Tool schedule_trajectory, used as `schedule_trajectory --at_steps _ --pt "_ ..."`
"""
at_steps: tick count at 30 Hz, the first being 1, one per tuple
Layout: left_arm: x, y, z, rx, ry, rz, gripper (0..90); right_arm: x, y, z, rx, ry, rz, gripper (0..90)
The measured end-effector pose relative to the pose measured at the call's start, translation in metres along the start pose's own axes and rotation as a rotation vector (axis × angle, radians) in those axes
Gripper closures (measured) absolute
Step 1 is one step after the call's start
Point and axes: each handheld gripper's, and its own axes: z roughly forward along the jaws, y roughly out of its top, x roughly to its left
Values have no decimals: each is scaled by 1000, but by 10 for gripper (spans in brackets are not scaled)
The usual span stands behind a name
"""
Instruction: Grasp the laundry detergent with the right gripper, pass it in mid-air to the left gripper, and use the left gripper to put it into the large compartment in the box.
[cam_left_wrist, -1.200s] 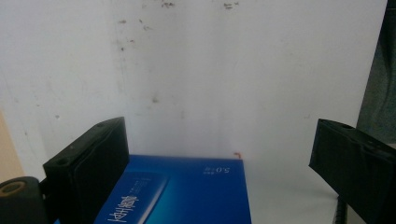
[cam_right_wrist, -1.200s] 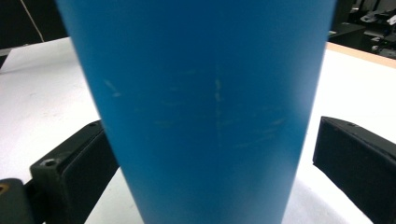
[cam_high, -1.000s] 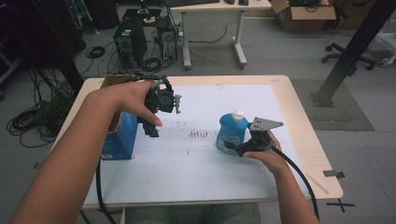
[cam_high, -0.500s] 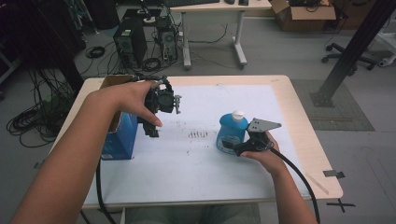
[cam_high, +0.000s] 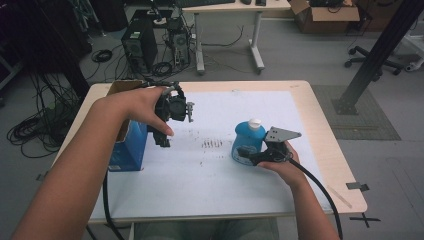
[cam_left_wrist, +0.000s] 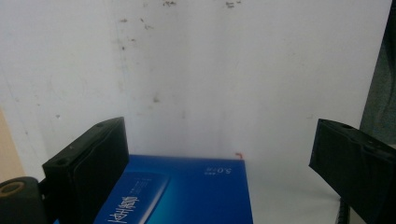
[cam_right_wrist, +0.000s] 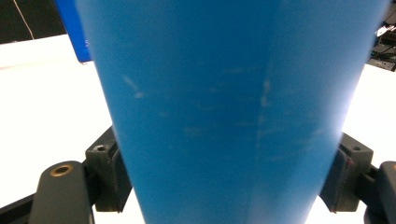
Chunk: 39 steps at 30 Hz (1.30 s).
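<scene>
My right gripper (cam_high: 248, 155) has just been closing around the blue bottle (cam_high: 247, 141), jaws flanking its base at the worktop's (cam_high: 300, 90) four o'clock; firm contact is hard to confirm. Lifting remains. My left gripper (cam_high: 162, 141) hangs wide open, empty, above the blue box (cam_high: 129, 148) at nine o'clock. The bottle's label is hidden.

Left gripper (cam_high: 167, 131) raised, jaws wide apart (pointing down); right gripper (cam_high: 248, 155) low, level, jaws just closing.

From your seat the white table sheet (cam_high: 220, 170) lies open between the blue cardboard box (cam_high: 129, 150) at ten o'clock and the blue plastic bottle (cam_high: 246, 142) at one o'clock.
</scene>
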Motion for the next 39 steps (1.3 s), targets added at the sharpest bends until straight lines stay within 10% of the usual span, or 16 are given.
schedule_trajectory --at_steps 17,39 --pt "-1 -1 -2 -1 4 -3 49 3 0 1 -3 23 -34 418" --pt "0 -3 -5 -9 9 -13 47 2 14 -6 -1 58 -53 455"
